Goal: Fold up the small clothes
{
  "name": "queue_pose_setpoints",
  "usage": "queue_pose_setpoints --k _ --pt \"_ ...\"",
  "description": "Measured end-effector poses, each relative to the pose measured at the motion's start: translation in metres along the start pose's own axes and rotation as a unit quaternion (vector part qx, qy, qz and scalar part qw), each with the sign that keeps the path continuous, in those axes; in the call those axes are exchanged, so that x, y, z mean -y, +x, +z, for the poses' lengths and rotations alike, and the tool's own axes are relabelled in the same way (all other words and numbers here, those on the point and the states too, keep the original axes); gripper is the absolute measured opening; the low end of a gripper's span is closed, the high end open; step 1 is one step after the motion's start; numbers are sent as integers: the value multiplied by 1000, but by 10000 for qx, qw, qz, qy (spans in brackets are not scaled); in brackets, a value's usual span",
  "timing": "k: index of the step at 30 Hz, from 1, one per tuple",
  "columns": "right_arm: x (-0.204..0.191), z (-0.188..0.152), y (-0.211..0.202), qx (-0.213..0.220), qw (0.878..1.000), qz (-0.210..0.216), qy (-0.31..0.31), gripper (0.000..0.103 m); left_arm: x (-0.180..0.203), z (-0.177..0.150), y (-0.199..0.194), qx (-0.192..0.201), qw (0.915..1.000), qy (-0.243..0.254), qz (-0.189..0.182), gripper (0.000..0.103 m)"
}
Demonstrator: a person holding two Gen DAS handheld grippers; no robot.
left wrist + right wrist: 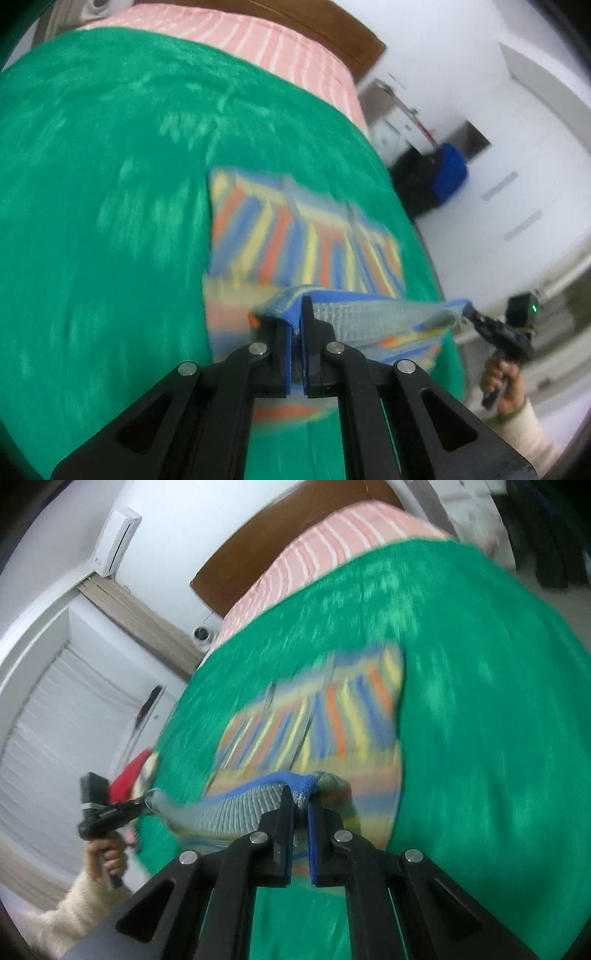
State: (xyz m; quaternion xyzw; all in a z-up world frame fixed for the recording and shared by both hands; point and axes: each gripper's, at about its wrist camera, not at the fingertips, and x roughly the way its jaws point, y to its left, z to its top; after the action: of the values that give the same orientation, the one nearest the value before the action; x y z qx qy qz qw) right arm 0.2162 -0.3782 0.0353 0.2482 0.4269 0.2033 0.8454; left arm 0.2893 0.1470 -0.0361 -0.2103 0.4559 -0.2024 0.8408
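A small striped garment (pixel 295 236), with blue, yellow and orange stripes and a blue hem, lies on the green bed cover (pixel 110 184). My left gripper (pixel 295 317) is shut on one corner of its hem and holds that edge raised and stretched. My right gripper (pixel 303 805) is shut on the other corner of the same hem. The garment (pixel 332 720) shows blurred in the right wrist view, its far part flat on the cover (pixel 480 738). The right gripper also shows in the left wrist view (pixel 467 308), and the left gripper in the right wrist view (pixel 144 801).
A pink striped sheet (pixel 277 40) and a brown headboard (pixel 332 26) lie beyond the cover. A black and blue bag (pixel 436 177) stands on the floor to the right. Red and white clothes (pixel 133 771) lie at the bed's left edge, near a white shutter (pixel 55 738).
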Motion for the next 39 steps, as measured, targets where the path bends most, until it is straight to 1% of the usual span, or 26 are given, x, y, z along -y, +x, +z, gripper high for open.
queue_pose_setpoints --k 2,3,4,5,6,8,9,12,14,16,17,18,20,21,23,24,26,29,30,31,33,34,35,36,37,39 --pt "10 41 34 187 9996 -183 -99 6 -1 39 39 143 9996 3 247 3" --pt "20 63 58 289 9994 -192 -74 7 -5 54 55 236 9990 -92 381 12" --pt "29 77 76 367 9991 -195 8 8 -11 70 73 289 9975 -243 602 32" --pt "38 85 87 480 9984 -275 115 16 -20 74 84 293 9958 -409 769 41" --pt "47 92 99 607 9965 -511 256 33 -30 77 89 311 9928 -642 964 48" --pt "64 95 109 718 9915 -934 552 34 -40 76 88 355 9895 -945 1039 48" --pt "70 94 106 743 9905 -937 681 35 -41 71 85 374 9903 -921 971 51" --pt "66 85 90 672 9932 -835 464 37 -23 39 70 378 9918 -255 1196 67" --pt "59 76 84 355 9945 -979 85 39 -2 15 68 317 9907 281 1295 69" --pt "62 59 78 52 9952 -979 -44 47 26 -15 71 153 9896 799 1188 69" --pt "65 53 77 -77 9950 -991 -33 55 39 -27 74 84 9883 1019 1133 69" --pt "71 45 76 -148 9952 -969 12 58 60 -40 82 -9 9852 1349 1056 69" --pt "83 39 75 -248 9957 -879 153 58 105 -64 107 -281 9748 2047 839 69" --pt "89 40 77 -295 9959 -819 252 58 133 -80 123 -455 9647 2494 717 69" --pt "98 42 78 -389 9963 -576 505 58 186 -113 154 -624 9382 3362 542 69" --pt "101 46 79 -423 9962 -462 598 58 213 -133 173 -696 9207 3814 443 69" --pt "107 53 87 -609 9955 -209 695 58 255 -162 211 -787 8950 4371 428 69" --pt "108 66 105 -901 9943 -75 565 60 285 -181 252 -753 8773 4681 740 67" --pt "108 72 114 -990 9936 -86 532 60 290 -182 258 -628 8781 4675 800 60" --pt "110 81 124 -1024 9933 -137 522 60 291 -178 259 -579 8873 4507 785 37" --pt "116 93 141 -955 9935 -185 595 60 284 -165 256 -554 9084 4076 744 11" --pt "121 99 150 -909 9933 -189 693 60 279 -157 253 -577 9191 3853 590 10" --pt "124 106 163 -885 9931 -186 753 41 271 -149 248 -599 9295 3616 411 9" --pt "122 110 168 -854 9935 -277 694 16 262 -141 238 -532 9390 3386 284 8" --pt "118 114 171 -825 9938 -399 630 8 252 -133 224 -437 9480 3148 135 8" --pt "97 125 166 -648 9964 -122 541 8 222 -112 185 -186 9696 2429 -215 8"
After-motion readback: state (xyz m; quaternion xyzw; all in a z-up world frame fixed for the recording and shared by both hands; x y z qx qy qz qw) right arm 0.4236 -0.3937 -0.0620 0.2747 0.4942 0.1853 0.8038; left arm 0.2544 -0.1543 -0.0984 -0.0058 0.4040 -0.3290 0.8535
